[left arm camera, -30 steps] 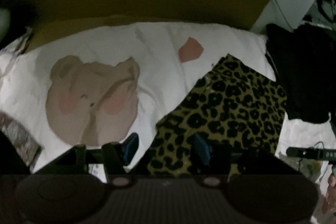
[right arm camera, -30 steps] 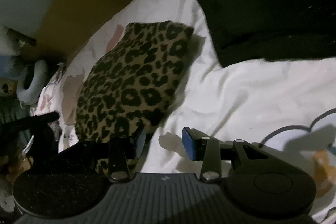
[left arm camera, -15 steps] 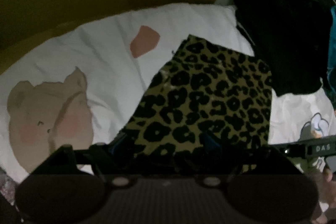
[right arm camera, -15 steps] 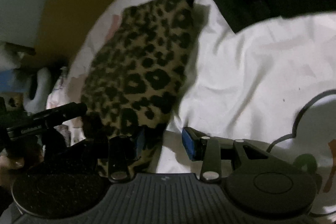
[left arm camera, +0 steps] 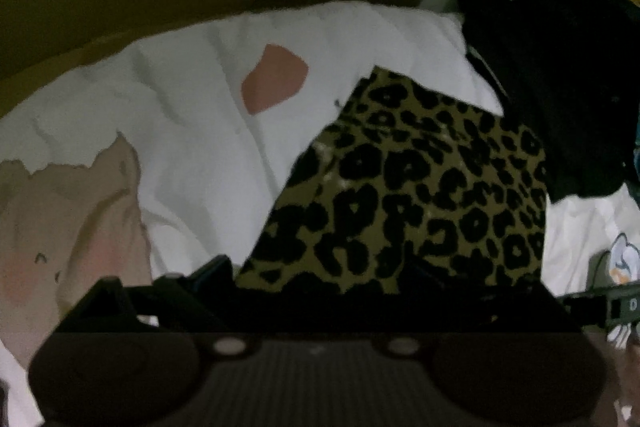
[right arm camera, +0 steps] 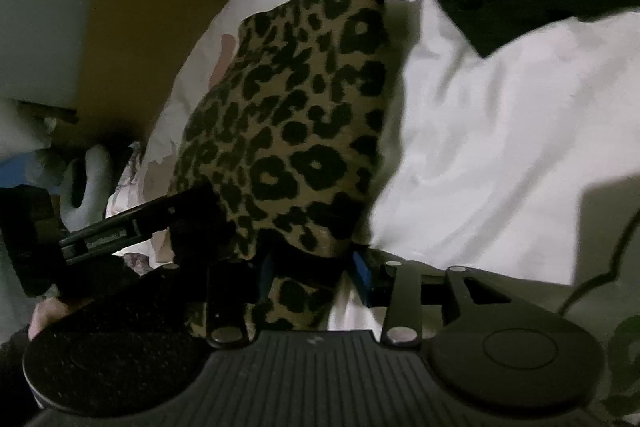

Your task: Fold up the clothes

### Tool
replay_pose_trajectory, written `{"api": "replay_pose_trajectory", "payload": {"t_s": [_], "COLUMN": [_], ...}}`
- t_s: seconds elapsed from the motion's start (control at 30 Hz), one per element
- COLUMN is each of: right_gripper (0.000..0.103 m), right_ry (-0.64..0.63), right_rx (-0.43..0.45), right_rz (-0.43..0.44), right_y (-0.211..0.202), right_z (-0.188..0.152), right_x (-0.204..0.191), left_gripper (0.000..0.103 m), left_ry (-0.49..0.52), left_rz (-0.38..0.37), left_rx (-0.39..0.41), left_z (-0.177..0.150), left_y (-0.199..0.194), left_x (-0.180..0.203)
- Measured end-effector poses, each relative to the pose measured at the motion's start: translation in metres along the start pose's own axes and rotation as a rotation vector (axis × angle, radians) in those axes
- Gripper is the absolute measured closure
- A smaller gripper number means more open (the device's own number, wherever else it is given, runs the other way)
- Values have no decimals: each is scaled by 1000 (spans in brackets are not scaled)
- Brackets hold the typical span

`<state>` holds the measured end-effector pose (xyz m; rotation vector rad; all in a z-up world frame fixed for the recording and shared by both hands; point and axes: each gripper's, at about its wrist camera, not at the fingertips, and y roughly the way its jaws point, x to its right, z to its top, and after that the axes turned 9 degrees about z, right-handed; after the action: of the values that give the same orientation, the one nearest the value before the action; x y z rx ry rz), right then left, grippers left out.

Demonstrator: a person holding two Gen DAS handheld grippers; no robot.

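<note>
- Left gripper [left arm camera: 316,279] has just been opening its jaws, now spread over the near edge of the leopard-print garment [left arm camera: 420,187]. The right gripper [right arm camera: 310,267] stands half-open astride its corner, not pinching.
- We should close both on that edge, then lift evenly.
- We count two grippers, one leopard-print garment on the white bedding [left arm camera: 200,131], and one black garment [left arm camera: 560,87] beyond.

Near edge of the leopard-print cloth [left arm camera: 420,187] hidden behind the left gripper [left arm camera: 320,279], right finger lost in shadow there. Bear print [left arm camera: 68,223] cut off at the left edge. Black clothes [left arm camera: 560,79] too dark to tell apart, cut off at the right. In the right wrist view, cloth's near end hidden between the right gripper's [right arm camera: 312,267] fingers; contact with the pads unclear.
</note>
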<state>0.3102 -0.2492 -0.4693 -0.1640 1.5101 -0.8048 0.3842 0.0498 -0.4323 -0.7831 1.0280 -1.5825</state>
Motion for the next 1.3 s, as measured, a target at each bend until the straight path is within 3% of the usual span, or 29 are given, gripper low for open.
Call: {"api": "replay_pose_trajectory", "payload": {"t_s": [0.13,0.2,0.27,0.3,0.43,0.53,0.57,0.67,0.83,0.97,1.07,1.13,1.2,1.3], "right_gripper": [61,67,87,92,96,97,97,96,92,61,53,53,54,72], "right_ry": [42,83,91,96,82,62,68,66,83,141,184,212,241,198], "right_rx": [7,14,22,27,32,22,19,22,50,63,56,34,10,-24], "right_rz": [25,31,43,50,66,83,93,98,94,109,132,159,173,162], "right_y": [1,0,-3,-5,-10,-13,-14,-18,-28,-23,-15,-4,7,15], "right_z": [1,2,3,3,5,7,8,16,25,20,16,13,10,10], "right_x": [2,6,5,5,-1,-4,-2,0,10,22,29,30,31,24], "left_gripper": [11,11,11,11,16,27,38,44,37,18,18,19,28,35], "left_ry": [-14,-21,-41,-54,-99,-125,-130,-117,-103,-95,-91,-142,-178,-208], "left_rz": [-16,-34,-61,-71,-101,-135,-152,-196,-193,-164,-173,-197,-209,-208], "left_rx": [20,14,-8,-13,-29,-40,-43,-48,-43,-31,-55,-73,-80,-80], "left_z": [3,4,4,3,0,1,2,3,7,10,10,7,2,-2], "left_y": [-2,1,6,8,13,9,7,3,1,2,10,15,18,18], "left_x": [-4,-8,-12,-14,-17,-22,-23,-23,-29,-34,-38,-42,-44,-44]}}
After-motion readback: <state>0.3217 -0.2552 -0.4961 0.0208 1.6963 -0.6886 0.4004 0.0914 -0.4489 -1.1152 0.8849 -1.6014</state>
